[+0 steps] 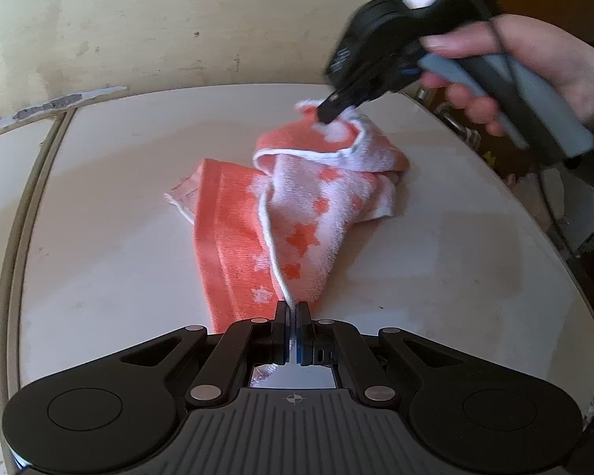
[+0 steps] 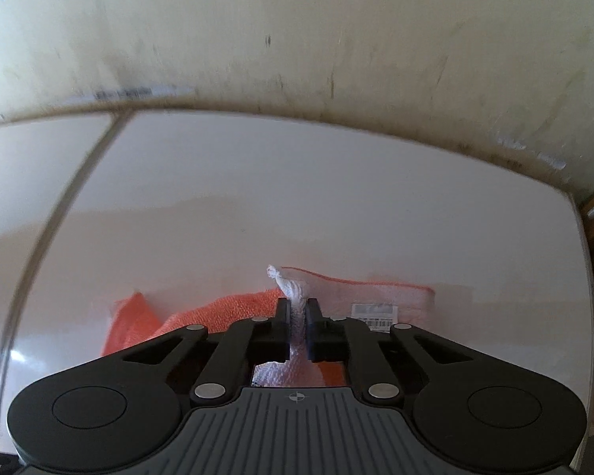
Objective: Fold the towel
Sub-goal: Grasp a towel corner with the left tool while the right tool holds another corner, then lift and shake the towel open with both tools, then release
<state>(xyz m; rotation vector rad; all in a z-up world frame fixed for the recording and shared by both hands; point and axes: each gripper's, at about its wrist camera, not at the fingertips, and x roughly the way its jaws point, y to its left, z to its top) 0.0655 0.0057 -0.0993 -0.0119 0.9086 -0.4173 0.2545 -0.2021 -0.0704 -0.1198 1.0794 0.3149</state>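
An orange and white towel (image 1: 293,202) with star shapes lies bunched on the white tabletop (image 1: 111,237). My left gripper (image 1: 293,308) is shut on the towel's white-hemmed near corner. In the left wrist view the right gripper (image 1: 328,113), held in a person's hand (image 1: 534,67), pinches the towel's far corner. In the right wrist view the right gripper (image 2: 297,304) is shut on a white tuft of the towel (image 2: 233,304), which sticks up between the pads. A barcode label (image 2: 376,310) shows on the cloth beside it.
A stained cream wall (image 1: 178,19) rises behind the table. A dark seam (image 1: 39,166) runs along the table's left side. The table's right edge (image 1: 534,213) drops off to cluttered items below.
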